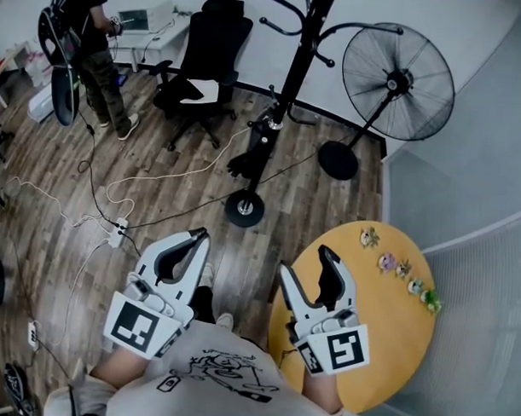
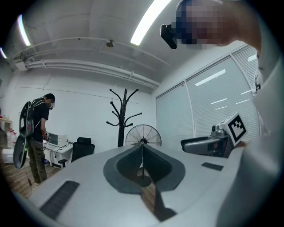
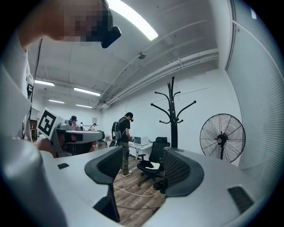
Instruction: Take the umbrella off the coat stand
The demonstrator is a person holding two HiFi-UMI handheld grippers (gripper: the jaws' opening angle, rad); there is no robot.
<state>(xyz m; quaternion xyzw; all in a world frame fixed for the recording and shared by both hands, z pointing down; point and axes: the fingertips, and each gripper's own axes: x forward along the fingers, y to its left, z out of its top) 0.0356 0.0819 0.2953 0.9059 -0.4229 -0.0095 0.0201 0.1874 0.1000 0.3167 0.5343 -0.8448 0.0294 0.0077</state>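
Approach is the step in hand: neither gripper has reached the coat stand, which rises in the upper centre of the head view. The umbrella hangs low against the stand's slim black pole, just above the round base. It looks like a folded bundle of limp black fabric with a pale fitting near its top.

The left gripper has its jaws pressed together at the tips with nothing in them. The right gripper stands moderately apart and is also empty; its ribbed dark pads frame only the wood-plank floor and a black office chair.

The next move, I judge, calls for carrying both grippers forward to the stand, parting the left jaws, then closing on the umbrella's firmer upper end — soft cloth would slip — and lifting it clear of its hook. The curved hooks and the wire-caged fan at upper right crowd that reach.
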